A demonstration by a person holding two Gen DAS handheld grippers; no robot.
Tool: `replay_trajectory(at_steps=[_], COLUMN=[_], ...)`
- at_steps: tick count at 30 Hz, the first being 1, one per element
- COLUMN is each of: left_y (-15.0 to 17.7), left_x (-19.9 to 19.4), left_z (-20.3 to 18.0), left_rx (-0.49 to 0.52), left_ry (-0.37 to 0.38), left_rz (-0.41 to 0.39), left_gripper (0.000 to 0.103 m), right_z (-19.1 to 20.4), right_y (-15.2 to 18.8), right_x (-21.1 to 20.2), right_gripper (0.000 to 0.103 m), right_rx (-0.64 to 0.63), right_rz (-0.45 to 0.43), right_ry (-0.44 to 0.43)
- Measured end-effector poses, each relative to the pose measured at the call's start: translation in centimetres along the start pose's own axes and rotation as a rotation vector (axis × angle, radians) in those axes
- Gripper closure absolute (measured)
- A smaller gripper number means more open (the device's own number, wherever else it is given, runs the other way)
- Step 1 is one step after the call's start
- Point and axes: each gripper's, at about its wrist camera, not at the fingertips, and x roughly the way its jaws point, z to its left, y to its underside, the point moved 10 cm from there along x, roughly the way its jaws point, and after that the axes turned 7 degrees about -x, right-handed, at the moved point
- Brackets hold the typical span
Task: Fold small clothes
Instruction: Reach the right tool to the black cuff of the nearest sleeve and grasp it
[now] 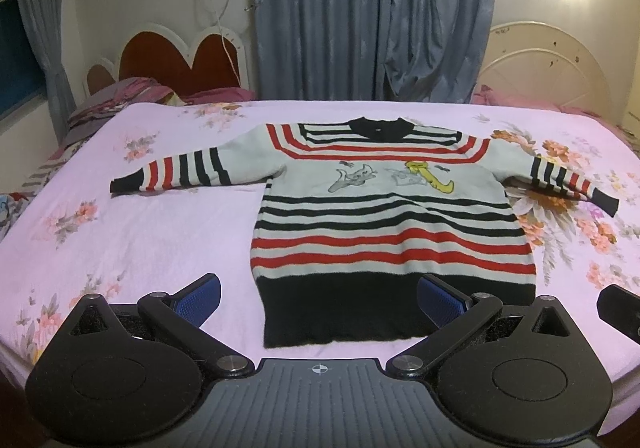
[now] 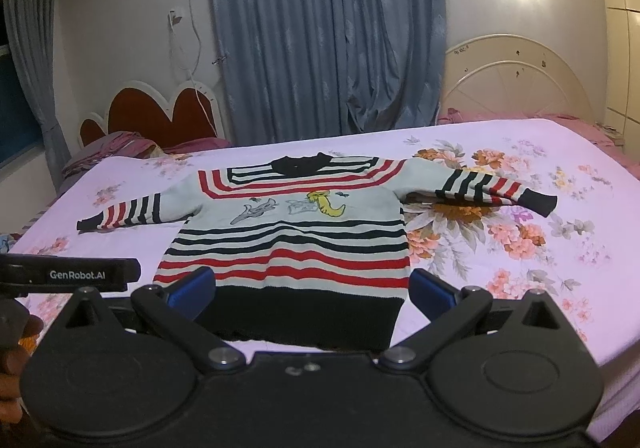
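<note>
A small striped sweater (image 1: 384, 224) lies flat and face up on the bed, sleeves spread to both sides, black hem nearest me. It is white with red and black stripes and a cartoon print on the chest. My left gripper (image 1: 318, 298) hovers open just before the hem's left part, its blue pads empty. In the right wrist view the same sweater (image 2: 288, 240) lies ahead, and my right gripper (image 2: 312, 290) is open over the black hem, holding nothing. The left sleeve cuff (image 1: 124, 186) and right sleeve cuff (image 1: 604, 202) rest flat.
The bed's pink floral sheet (image 1: 132, 232) stretches wide to both sides of the sweater. Crumpled bedding (image 1: 120, 96) lies at the far left by a red heart-shaped headboard (image 1: 176, 60). Blue curtains (image 1: 372, 16) hang behind. The other gripper's black body (image 2: 68, 274) shows at left.
</note>
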Motion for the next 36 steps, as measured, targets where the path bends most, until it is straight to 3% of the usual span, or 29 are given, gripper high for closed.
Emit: replay_trajectory(at_steps=[18, 31, 36], left_y=[-4.5, -9.2, -10.2], left_x=[7.5, 15.9, 18.6], left_z=[-0.4, -1.6, -1.6], left_rx=[0.014, 0.049, 0.073], left_ry=[0.009, 0.093, 0.093], left_rz=[0.01, 0.057, 0.056], left_gripper=[0.0, 0.0, 0.0], right_z=[-2.5, -3.8, -4.2], right_y=[-2.0, -4.9, -5.7], right_x=[6.3, 13.3, 15.9], right_gripper=[0.001, 0.001, 0.001], right_rx=[0.03, 0.086, 0.101], right_rz=[0.026, 0.04, 0.055], right_ry=[0.05, 0.179, 0.213])
